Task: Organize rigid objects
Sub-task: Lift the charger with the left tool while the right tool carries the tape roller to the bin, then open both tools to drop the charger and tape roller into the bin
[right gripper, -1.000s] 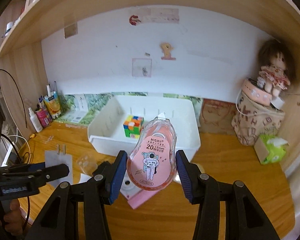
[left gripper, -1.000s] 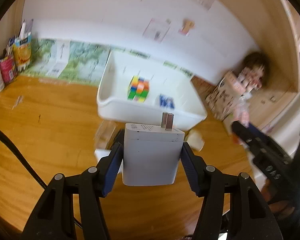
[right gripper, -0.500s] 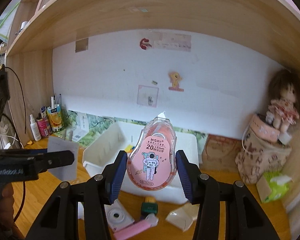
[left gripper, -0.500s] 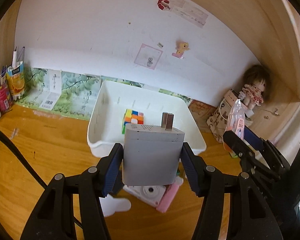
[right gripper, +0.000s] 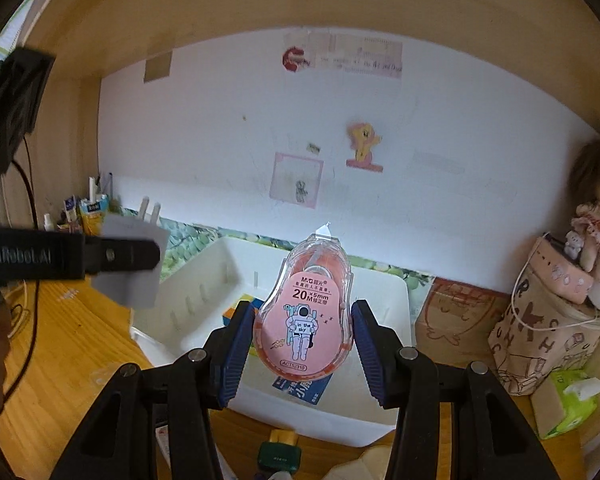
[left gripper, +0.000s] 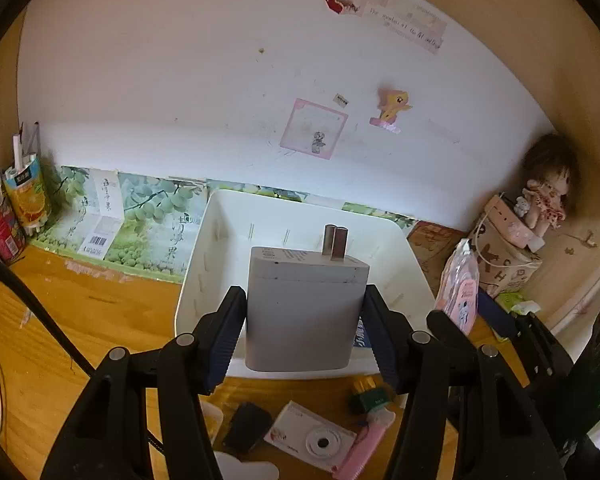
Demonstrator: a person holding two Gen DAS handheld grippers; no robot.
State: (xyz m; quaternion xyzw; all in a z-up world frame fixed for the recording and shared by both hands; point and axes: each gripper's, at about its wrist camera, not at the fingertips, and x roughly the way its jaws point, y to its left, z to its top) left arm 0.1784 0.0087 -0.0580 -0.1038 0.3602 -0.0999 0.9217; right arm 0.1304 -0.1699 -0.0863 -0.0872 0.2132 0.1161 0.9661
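**Charger and correction tape held above the white bin**

A grey wall charger [left gripper: 306,312] is clamped between the jaws of the left gripper [left gripper: 304,332], its two prongs pointing up and away from the camera. It is held in the air in front of the white plastic bin [left gripper: 196,276], which stands on the wooden table [left gripper: 80,320] against the wall. In the right wrist view the same charger [right gripper: 130,268] is seen at the left, raised beside the bin's left wall.

A pink correction tape dispenser [right gripper: 306,312] (printed with an astronaut and "20M x 5mm") is gripped by the jaws of the right gripper [right gripper: 304,340], tip upward, over the near part of the bin [right gripper: 400,296]. Inside the bin, a blue card [right gripper: 302,388] lies on the floor, and a corner of a coloured puzzle cube [right gripper: 230,312] is visible behind the left jaw.

On the table in front of the bin lie a small white toy camera [left gripper: 312,438], a pink comb-like item [left gripper: 364,448], a black object [left gripper: 246,426] and a green-and-yellow object [left gripper: 370,396]. A doll [right gripper: 596,220] sits on a drawstring bag [right gripper: 548,320] at the right, with a green tissue pack [right gripper: 568,404] below it.
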